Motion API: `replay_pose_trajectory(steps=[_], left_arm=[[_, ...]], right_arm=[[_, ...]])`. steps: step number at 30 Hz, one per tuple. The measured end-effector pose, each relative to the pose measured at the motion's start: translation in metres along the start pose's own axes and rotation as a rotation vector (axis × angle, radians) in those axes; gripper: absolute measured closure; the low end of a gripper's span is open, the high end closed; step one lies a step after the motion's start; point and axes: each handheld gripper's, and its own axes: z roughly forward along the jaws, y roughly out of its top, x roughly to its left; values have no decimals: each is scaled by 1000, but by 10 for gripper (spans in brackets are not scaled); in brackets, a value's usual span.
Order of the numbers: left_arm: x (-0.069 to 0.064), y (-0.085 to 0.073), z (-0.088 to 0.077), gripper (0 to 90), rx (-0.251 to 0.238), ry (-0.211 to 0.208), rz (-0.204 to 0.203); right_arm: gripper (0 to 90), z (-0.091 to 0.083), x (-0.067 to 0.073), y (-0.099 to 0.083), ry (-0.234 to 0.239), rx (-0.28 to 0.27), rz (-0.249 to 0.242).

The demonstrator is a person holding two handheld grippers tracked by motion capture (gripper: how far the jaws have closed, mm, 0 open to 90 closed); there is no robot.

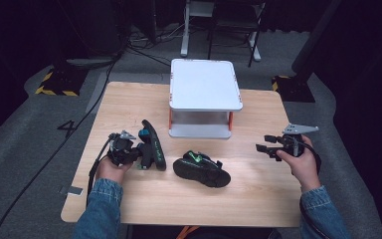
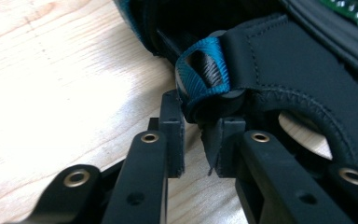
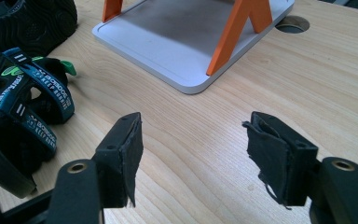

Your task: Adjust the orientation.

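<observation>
Near the table's left edge: left hand-held gripper (image 1: 140,153) pinched narrowly on a strap (image 2: 205,74) of the upturned sandal (image 1: 152,144). Thin hold on webbing; could slip or swing once lifted. Mid-table, second sandal (image 1: 201,169) lying flat. Toward the right edge, right hand-held gripper (image 1: 261,145) gaping, holding nothing. Farther back, white stand (image 1: 205,84). Strap bite plain from the left gripper view; tread and sandal lettering from the right gripper view.

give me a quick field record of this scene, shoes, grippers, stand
left gripper: jaws closed on the strap of the tilted sandal
tilted sandal: on its edge, left of the stand
flat sandal: lies on the table, held by nothing
right gripper: open, empty, over bare wood
white stand: two tiers, orange legs, at the table's far middle
</observation>
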Motion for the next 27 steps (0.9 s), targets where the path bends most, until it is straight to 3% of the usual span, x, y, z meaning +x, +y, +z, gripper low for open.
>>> replay_pose_trajectory(steps=[3, 6, 13, 16, 20, 27], left_arm=[[2, 0, -7, 806, -7, 11, 5], [3, 0, -17, 810, -13, 49, 17], [-4, 9, -42, 816, 23, 141, 103], [-9, 14, -46, 817, 54, 168, 130], [-19, 22, -36, 818, 52, 206, 141], [-28, 35, -24, 798, 2, 160, 159]], right_arm=[[363, 0, 0, 0, 1, -3, -2], [363, 0, 0, 1, 1, -5, -2], [363, 0, -1, 1, 2, -7, -2], [363, 0, -1, 1, 2, -5, -3], [363, 0, -1, -1, -1, 0, 1], [364, -6, -2, -7, -16, 3, 14]])
